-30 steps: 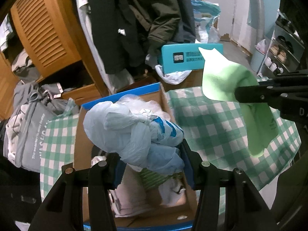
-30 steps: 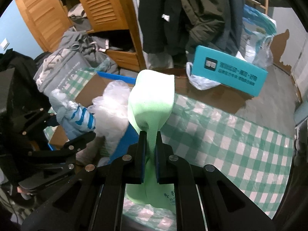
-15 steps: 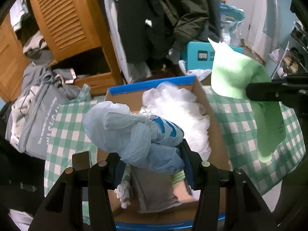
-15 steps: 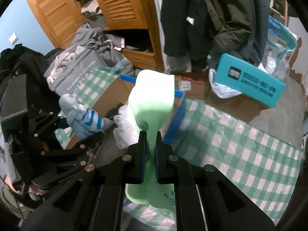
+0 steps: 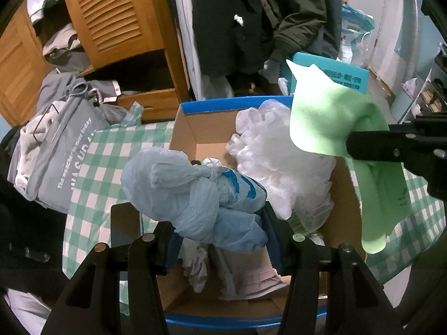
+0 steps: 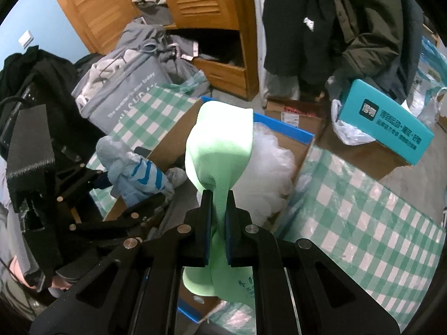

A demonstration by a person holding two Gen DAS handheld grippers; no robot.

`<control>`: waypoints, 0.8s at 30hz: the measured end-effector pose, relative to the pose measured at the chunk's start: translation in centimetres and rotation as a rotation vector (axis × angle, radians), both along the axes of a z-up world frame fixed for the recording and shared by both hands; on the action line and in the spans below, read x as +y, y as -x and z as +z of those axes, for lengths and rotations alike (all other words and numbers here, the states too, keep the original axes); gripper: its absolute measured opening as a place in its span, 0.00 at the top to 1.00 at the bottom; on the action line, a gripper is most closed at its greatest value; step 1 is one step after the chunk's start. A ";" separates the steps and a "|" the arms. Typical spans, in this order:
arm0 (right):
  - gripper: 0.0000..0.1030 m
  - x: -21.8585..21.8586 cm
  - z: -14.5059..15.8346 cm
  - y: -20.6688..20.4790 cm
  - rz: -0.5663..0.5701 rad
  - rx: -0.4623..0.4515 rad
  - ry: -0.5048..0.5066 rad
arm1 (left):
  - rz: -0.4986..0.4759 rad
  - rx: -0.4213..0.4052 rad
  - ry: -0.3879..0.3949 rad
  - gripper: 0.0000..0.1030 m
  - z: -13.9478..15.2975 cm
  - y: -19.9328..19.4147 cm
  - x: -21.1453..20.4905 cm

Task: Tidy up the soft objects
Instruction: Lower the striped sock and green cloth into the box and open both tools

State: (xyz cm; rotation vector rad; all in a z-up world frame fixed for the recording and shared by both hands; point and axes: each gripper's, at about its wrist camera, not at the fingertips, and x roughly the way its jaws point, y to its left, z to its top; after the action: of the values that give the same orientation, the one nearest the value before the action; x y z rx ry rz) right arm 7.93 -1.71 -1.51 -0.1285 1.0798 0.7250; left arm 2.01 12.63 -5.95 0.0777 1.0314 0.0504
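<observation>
Left gripper (image 5: pixel 220 229) clamps a knotted pale-blue plastic bag bundle (image 5: pixel 195 195) above an open blue-edged cardboard box (image 5: pixel 184 131), which sits on a green-and-white checked cloth (image 5: pixel 92 167). Right gripper (image 6: pixel 218 203) pinches a light-green foam sheet (image 6: pixel 220 145) over the same box, just beside white fluffy stuffing (image 5: pixel 279 162) lying inside.

Box (image 5: pixel 184 128) floor largely hidden beneath bag (image 5: pixel 195 198) and cloth (image 5: pixel 329 122); teal carton's (image 6: pixel 391 122) small print illegible.
</observation>
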 end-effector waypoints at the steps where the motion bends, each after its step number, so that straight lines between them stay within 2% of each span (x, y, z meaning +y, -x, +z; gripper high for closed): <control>1: 0.93 0.3 -0.2 0.1 0.004 0.004 0.003 | 0.004 0.005 0.003 0.48 -0.2 0.0 0.2; 7: 0.93 0.9 -1.4 0.2 0.017 0.033 0.019 | 0.016 0.042 0.009 0.47 -1.2 -0.1 0.5; 12: 0.92 1.1 -2.1 0.3 0.030 0.057 0.025 | 0.027 0.040 -0.009 0.36 -1.1 0.0 0.4; 16: 0.78 1.0 -2.2 0.3 0.040 0.062 0.029 | 0.034 0.025 -0.018 0.23 -0.5 0.2 0.4; 18: 0.69 0.8 -2.1 0.4 0.036 0.058 0.026 | 0.033 0.017 -0.026 0.22 -0.3 0.3 0.4; 24: 0.64 0.3 -1.4 0.5 0.022 0.038 0.023 | 0.028 0.015 -0.025 0.22 0.3 0.4 0.1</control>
State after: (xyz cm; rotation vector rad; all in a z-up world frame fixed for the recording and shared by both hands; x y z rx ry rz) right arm 7.41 -1.39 -2.95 -0.1473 1.1253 0.7374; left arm 1.65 12.73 -5.64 0.0865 1.0465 0.0887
